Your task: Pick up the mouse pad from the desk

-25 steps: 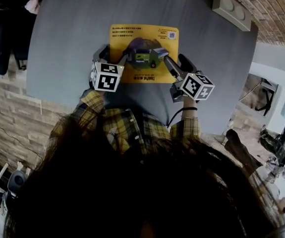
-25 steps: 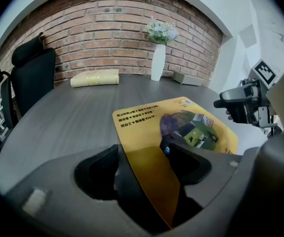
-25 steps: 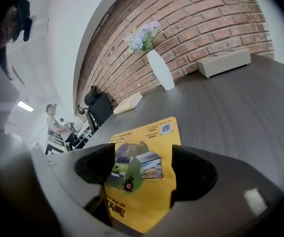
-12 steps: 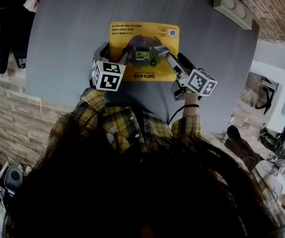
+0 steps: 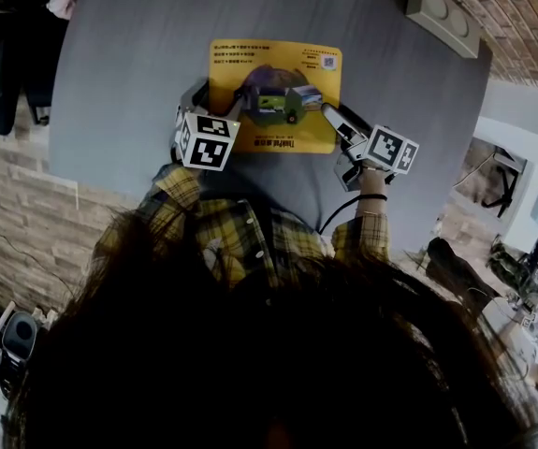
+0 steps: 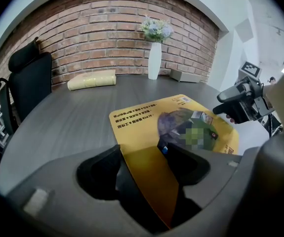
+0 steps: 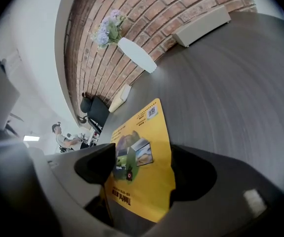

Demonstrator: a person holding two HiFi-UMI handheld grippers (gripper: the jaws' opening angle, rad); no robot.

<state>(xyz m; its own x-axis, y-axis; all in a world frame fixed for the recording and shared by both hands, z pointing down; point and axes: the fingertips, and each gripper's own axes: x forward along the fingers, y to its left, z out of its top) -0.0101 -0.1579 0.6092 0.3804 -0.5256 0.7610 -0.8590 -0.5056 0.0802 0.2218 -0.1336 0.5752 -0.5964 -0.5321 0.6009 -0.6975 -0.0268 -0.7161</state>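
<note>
Mouse pad (image 5: 226, 92) in yellow, printed with a picture in the middle, lines of text and a small code square at a far corner, lies on the round grey desk (image 5: 128, 82), close to the near edge where the person stands. Both grippers meet it from the near side. The left gripper (image 6: 141, 151) points down at the pad's near-left corner, and that corner runs deep into the gap between its fingers (image 6: 100, 174). The fingers have just been closing a little, yet they stand wide apart, released, with dark space showing beside the thin sheet, so nothing clamps it. The right gripper (image 7: 142, 154) comes in at the near-right corner, rolled to one side so that the desk looks tilted in its own view. The pad's corner with its line of print sits between this pair too, spanning most of the gap, and these fingers are likewise spread and not pressed on it. In the left gripper view, the right gripper and the hand around it show just past the pad's right edge. Plaid sleeves (image 5: 240, 232) lead from the person to both tools. At the far side of the desk, by the brick wall (image 6: 107, 28), are a white vase (image 6: 154, 60) of pale flowers, a grey box (image 6: 183, 75) beside it and a pale yellow flat bundle (image 6: 92, 79). A black office chair (image 6: 30, 78) stands at the left.
</note>
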